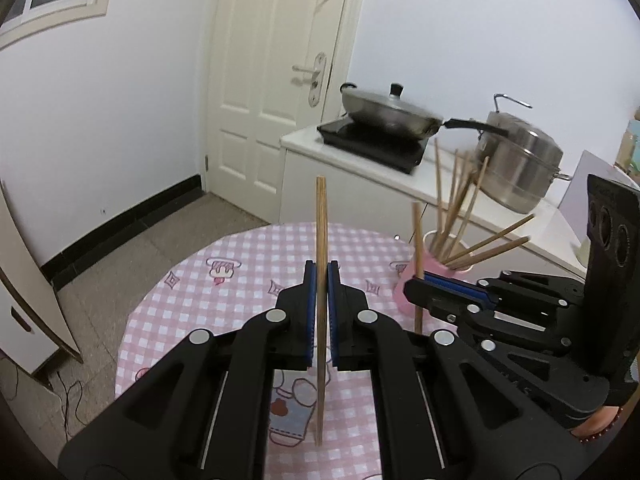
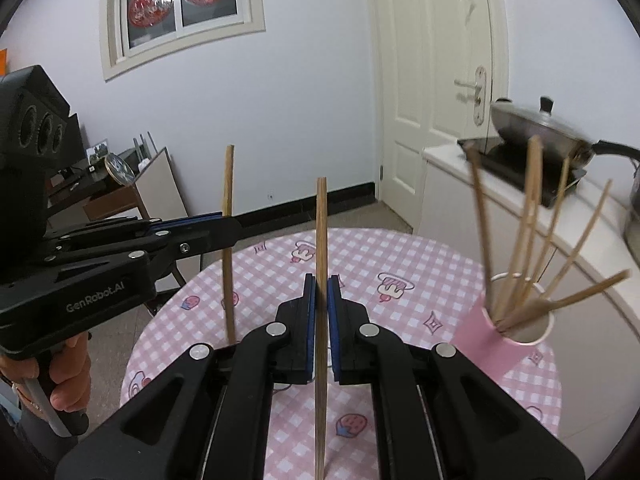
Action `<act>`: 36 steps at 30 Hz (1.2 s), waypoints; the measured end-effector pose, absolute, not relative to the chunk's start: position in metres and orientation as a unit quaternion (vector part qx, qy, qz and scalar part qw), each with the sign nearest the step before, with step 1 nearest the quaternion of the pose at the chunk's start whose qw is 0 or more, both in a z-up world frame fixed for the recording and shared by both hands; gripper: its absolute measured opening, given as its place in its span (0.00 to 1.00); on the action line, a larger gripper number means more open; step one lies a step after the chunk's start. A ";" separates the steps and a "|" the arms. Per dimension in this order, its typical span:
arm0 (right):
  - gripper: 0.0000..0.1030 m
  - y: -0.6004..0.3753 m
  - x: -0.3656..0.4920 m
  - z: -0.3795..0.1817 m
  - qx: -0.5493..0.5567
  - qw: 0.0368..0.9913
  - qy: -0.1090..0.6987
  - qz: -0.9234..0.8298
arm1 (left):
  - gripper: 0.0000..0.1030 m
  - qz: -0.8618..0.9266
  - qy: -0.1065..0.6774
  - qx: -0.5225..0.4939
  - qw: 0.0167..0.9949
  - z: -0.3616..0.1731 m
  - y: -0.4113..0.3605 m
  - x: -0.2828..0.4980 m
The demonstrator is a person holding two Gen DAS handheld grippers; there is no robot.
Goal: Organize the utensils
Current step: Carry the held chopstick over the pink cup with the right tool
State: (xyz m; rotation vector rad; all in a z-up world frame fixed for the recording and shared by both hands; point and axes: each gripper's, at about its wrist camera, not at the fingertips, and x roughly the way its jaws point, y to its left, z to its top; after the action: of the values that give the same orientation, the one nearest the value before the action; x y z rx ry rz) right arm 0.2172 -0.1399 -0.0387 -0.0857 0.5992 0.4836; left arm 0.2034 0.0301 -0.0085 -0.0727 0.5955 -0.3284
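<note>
Nearest the lens in the left wrist view, we are clamping our left gripper (image 1: 321,280) on a single wooden chopstick (image 1: 321,264), its blue pads pressing both sides while the stick is standing upright through the centre of the frame. In the right wrist view we are doing the same with our right gripper (image 2: 321,292), jaws closed on a second chopstick (image 2: 321,280) that is running vertically up the middle of that frame. Each gripper is showing in the other's view: the right one is entering from the right edge of the left view, the left one from the left edge of the right view, where a hand (image 2: 64,372) is wrapping its handle at lower left. Beneath both, the round table (image 1: 224,280) is wearing a pink checked cloth with cartoon prints. Farther on, a pink cup (image 2: 500,336) is sitting near the table's rim, at right of centre in both views, and it is holding a loose bundle of chopsticks (image 2: 532,240) that are fanning outward. Behind it, at upper right, a white counter (image 1: 304,140) is carrying a lidded wok (image 1: 388,112) on a black cooktop (image 1: 372,144) and a steel steamer pot (image 1: 520,160). Farthest back, a white door (image 1: 276,80) is standing shut.
</note>
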 end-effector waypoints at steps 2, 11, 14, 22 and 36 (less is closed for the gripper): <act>0.04 -0.147 0.212 -0.034 -0.039 0.929 0.286 0.233 | 0.05 -0.165 0.286 -0.036 0.943 -0.002 0.027 0.199; 0.04 -0.185 0.185 -0.007 -0.028 0.942 0.254 0.220 | 0.05 -0.181 0.261 -0.041 0.947 0.019 0.010 0.190; 0.04 -0.197 0.180 0.003 -0.024 0.946 0.241 0.213 | 0.05 -0.190 0.251 -0.042 0.948 0.027 0.000 0.193; 0.04 -0.229 0.181 0.021 -0.022 0.959 0.223 0.172 | 0.05 -0.207 0.240 -0.043 0.947 0.042 -0.026 0.210; 0.04 -0.266 0.218 0.050 -0.029 0.977 0.185 0.106 | 0.05 -0.203 0.207 -0.066 0.955 0.088 -0.056 0.267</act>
State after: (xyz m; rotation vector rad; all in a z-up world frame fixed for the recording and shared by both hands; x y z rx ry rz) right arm 0.2183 -0.2662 0.0496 -0.0591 0.3731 0.2134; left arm 0.2667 -0.0556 0.0885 -0.1350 0.4210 -0.4120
